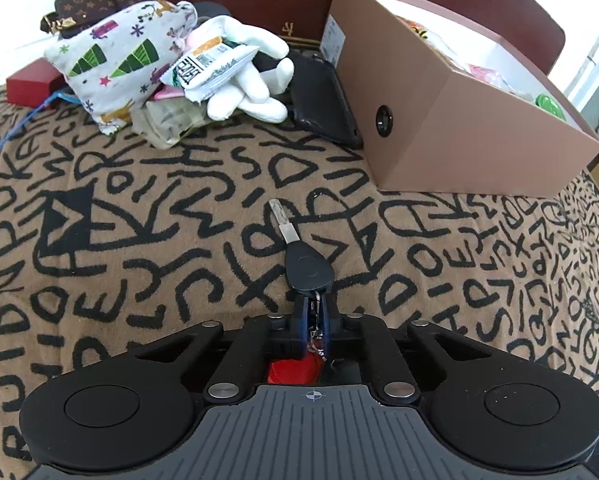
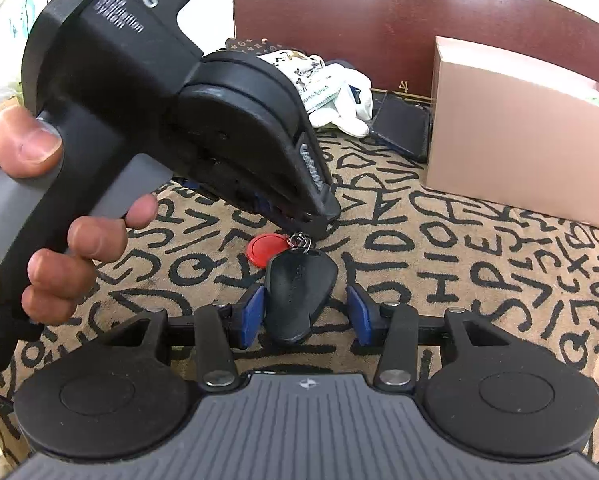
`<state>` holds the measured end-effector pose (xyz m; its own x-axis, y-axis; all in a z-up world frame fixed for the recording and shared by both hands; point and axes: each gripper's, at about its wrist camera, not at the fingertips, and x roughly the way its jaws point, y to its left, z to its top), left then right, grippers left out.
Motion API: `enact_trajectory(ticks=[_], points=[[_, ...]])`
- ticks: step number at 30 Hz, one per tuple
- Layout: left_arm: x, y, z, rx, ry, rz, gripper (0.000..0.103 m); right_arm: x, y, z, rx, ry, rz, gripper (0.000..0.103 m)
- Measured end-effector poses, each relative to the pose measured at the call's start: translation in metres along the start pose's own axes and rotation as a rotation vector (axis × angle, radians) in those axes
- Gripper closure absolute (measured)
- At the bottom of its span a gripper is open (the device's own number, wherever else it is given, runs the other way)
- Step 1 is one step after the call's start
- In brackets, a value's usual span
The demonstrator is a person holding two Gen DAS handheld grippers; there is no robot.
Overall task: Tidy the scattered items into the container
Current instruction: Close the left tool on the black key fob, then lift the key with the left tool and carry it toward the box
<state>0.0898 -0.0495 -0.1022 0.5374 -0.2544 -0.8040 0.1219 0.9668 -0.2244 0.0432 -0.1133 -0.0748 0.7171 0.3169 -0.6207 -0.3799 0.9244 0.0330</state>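
Left wrist view: my left jaws (image 1: pixel 314 312) are clenched on the metal ring at the back of the black key (image 1: pixel 308 270). The key's head lies just ahead of my fingertips and its blade points away over the lettered cloth (image 1: pixel 139 208). The brown box (image 1: pixel 459 120), the container, sits ahead and to the right of the jaws, well apart, with things already inside. A heap of loose items, among them a white glove (image 1: pixel 251 76) and a patterned pouch (image 1: pixel 111 60), lies ahead to the left.

Right wrist view: my right jaws (image 2: pixel 305 312) stand released, one blue pad on each side of the key head (image 2: pixel 301 280); whether the left pad touches it I cannot tell. The red tag (image 2: pixel 266 249) lies just beyond, beside the tip of the left gripper.

I judge this the pickup of the key. Next I need to lift it by the ring and swing it over the box's open top.
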Motion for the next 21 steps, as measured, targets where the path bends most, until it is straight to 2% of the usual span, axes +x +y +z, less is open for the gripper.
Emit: enact_trajectory(ticks=[1,4,5,6,8,9,10,11,12,13,14,17,21], points=[[0.001,-0.001,0.001,0.004,0.001,-0.007,0.075,0.001,0.002,0.001,-0.003,-0.002,-0.004,0.052],[0.002,-0.006,0.000,0.035,0.000,-0.003,0.076,0.007,0.004,0.004,0.005,-0.009,-0.009,0.053],[0.002,-0.008,0.000,0.050,-0.003,0.005,0.085,0.008,0.004,0.004,0.005,-0.009,-0.008,0.058],[0.002,-0.008,-0.001,0.056,0.000,0.004,0.093,0.007,0.003,0.004,0.002,-0.010,-0.004,0.058],[0.002,-0.007,-0.001,0.050,0.003,-0.001,0.094,0.007,0.004,0.004,-0.008,-0.009,-0.003,0.058],[0.003,-0.008,-0.001,0.046,0.002,0.000,0.090,0.008,0.004,0.005,-0.008,-0.008,-0.003,0.058],[0.004,-0.008,-0.001,0.041,-0.001,-0.004,0.078,0.008,0.004,0.005,-0.007,-0.007,-0.005,0.057],[0.006,-0.008,0.000,0.040,0.000,-0.016,0.075,0.009,0.005,0.006,-0.006,-0.006,-0.007,0.057],[0.007,-0.010,0.000,0.050,0.002,-0.019,0.078,0.009,0.005,0.006,-0.009,-0.005,-0.008,0.057],[0.007,-0.012,0.000,0.060,0.002,-0.014,0.099,0.010,0.006,0.006,-0.015,-0.005,-0.009,0.058],[0.007,-0.013,0.000,0.067,0.007,-0.018,0.103,0.009,0.006,0.006,-0.022,-0.006,-0.010,0.058],[0.001,-0.011,-0.002,0.036,0.017,-0.066,0.103,0.003,0.005,0.008,-0.009,-0.009,0.004,0.059],[-0.018,-0.017,-0.003,0.034,-0.025,-0.082,0.103,-0.013,0.005,0.013,-0.007,-0.056,0.021,0.059]])
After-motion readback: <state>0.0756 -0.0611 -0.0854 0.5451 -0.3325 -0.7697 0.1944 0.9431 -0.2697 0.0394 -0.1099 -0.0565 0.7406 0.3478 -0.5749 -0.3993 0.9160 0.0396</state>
